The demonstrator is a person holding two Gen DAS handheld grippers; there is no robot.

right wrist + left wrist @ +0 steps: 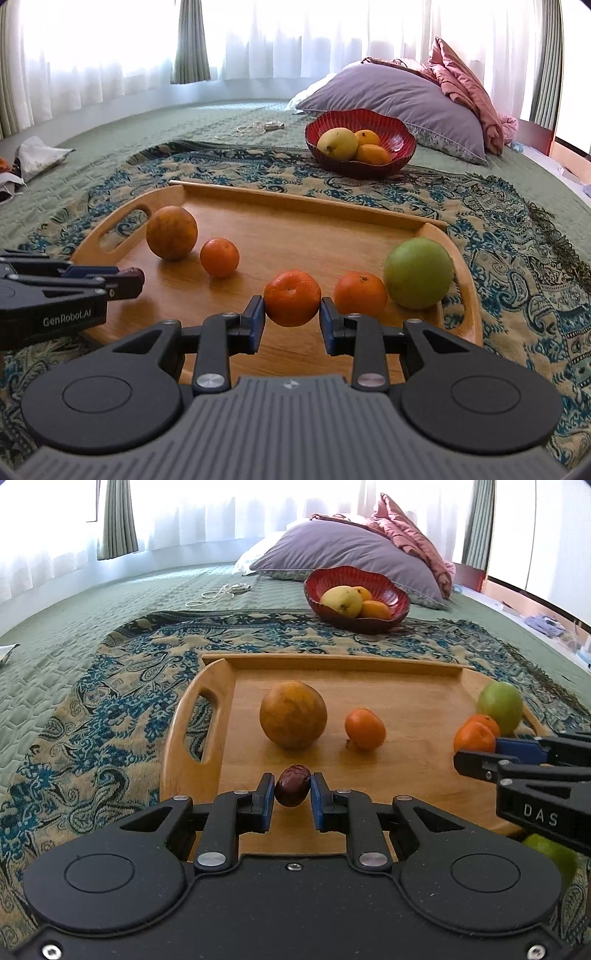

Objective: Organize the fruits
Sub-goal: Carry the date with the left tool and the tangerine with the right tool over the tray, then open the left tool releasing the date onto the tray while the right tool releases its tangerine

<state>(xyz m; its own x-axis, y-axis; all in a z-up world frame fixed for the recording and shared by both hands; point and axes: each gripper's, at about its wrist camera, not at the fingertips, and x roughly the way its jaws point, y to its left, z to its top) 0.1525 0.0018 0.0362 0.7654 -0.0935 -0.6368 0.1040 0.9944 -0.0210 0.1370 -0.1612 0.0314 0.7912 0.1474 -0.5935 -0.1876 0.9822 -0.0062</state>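
Observation:
A wooden tray [332, 664] [295, 201] lies on a patterned cloth. My left gripper [292, 788] is shut on a dark red date [292, 785] at the tray's near edge; it also shows in the right wrist view [127, 280]. My right gripper [291, 310] is shut on a tangerine [291, 297] [474, 738]. On the tray sit a large orange [293, 714] [171, 232], a small tangerine [365, 728] [219, 257], another tangerine [360, 293] and a green apple [418, 272] [500, 705]. A red bowl [400, 603] [404, 142] behind holds a mango and two oranges.
A purple pillow [399, 92] and pink bedding [465, 85] lie behind the bowl. A white cable [218, 594] lies on the green quilt. Crumpled paper [37, 157] lies at far left. Another green fruit [554, 853] sits off the tray at the right.

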